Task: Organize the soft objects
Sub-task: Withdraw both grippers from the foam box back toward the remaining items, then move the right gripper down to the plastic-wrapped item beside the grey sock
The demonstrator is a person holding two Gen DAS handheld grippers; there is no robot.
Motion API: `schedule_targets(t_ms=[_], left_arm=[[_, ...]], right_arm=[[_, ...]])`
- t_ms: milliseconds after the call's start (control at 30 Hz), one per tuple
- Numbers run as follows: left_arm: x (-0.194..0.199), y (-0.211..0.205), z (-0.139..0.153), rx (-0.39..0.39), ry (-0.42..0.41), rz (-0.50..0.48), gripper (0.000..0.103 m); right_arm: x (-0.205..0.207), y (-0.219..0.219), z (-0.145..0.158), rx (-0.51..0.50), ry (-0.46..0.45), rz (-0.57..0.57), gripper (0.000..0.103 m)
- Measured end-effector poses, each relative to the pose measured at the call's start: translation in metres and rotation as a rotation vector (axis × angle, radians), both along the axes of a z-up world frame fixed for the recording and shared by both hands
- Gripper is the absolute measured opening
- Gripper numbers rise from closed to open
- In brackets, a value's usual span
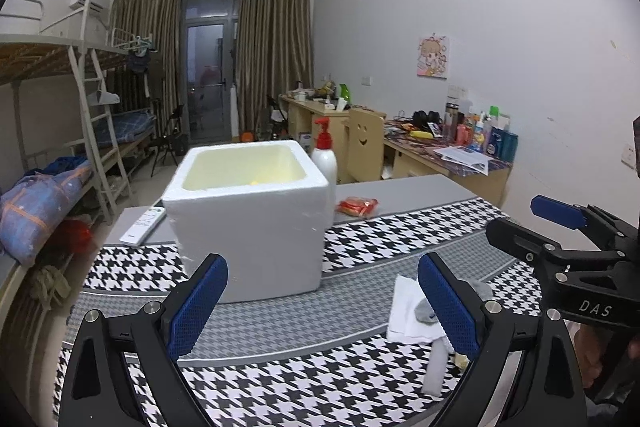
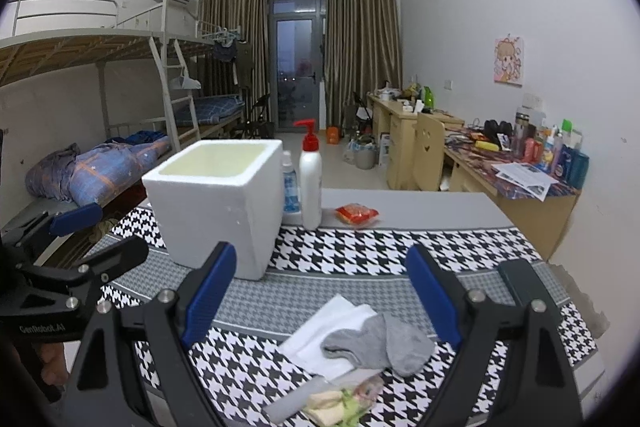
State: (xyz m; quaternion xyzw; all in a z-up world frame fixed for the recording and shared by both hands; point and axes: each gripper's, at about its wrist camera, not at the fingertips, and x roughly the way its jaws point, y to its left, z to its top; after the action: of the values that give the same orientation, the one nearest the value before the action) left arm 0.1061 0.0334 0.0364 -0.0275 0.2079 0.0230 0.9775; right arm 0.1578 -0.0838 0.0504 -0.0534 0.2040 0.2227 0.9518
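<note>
The table has a black and white checked cloth on it. A big white foam box stands open on the cloth, toward the far left part of the table. Behind the box, near the far edge, stand a white pump bottle with a red top and a small blue bottle. A red packet lies just right of them.

The right gripper is wide open and holds nothing. The soft things lie on the cloth near the front edge, between its two blue fingers and a bit below them. A white cloth lies flat there. A grey sock lies on top of it, stretched left to right, with its rounded end toward the right edge. A small yellow and green rag lies closest to the front edge.

The left gripper is wide open too and holds nothing. It faces the box, and the soft pile is by its right finger.
</note>
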Motion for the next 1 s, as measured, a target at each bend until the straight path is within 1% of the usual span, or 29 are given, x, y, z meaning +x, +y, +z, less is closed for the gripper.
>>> schedule_targets(t_ms=[133, 400, 600, 767, 1000], left_arm=[[0.000, -0.009, -0.007, -0.015, 0.005, -0.039, 0.097], [0.003, -0.024, -0.024, -0.022, 0.044, -0.090, 0.097], [0.010, -0.035, -0.032, -0.012, 0.070, -0.119, 0.097], [0.016, -0.042, -0.048, -0.016, 0.099, -0.159, 0.097], [0.023, -0.054, -0.070, 0.005, 0.154, -0.208, 0.097]], right_arm=[[-0.001, -0.007, -0.008, -0.007, 0.010, -0.015, 0.089], [-0.004, -0.022, -0.024, -0.025, 0.037, -0.043, 0.089], [-0.005, -0.031, -0.033, -0.025, 0.054, -0.061, 0.089], [-0.009, -0.036, -0.041, -0.036, 0.063, -0.076, 0.089], [-0.008, -0.039, -0.065, -0.059, 0.123, -0.085, 0.089]])
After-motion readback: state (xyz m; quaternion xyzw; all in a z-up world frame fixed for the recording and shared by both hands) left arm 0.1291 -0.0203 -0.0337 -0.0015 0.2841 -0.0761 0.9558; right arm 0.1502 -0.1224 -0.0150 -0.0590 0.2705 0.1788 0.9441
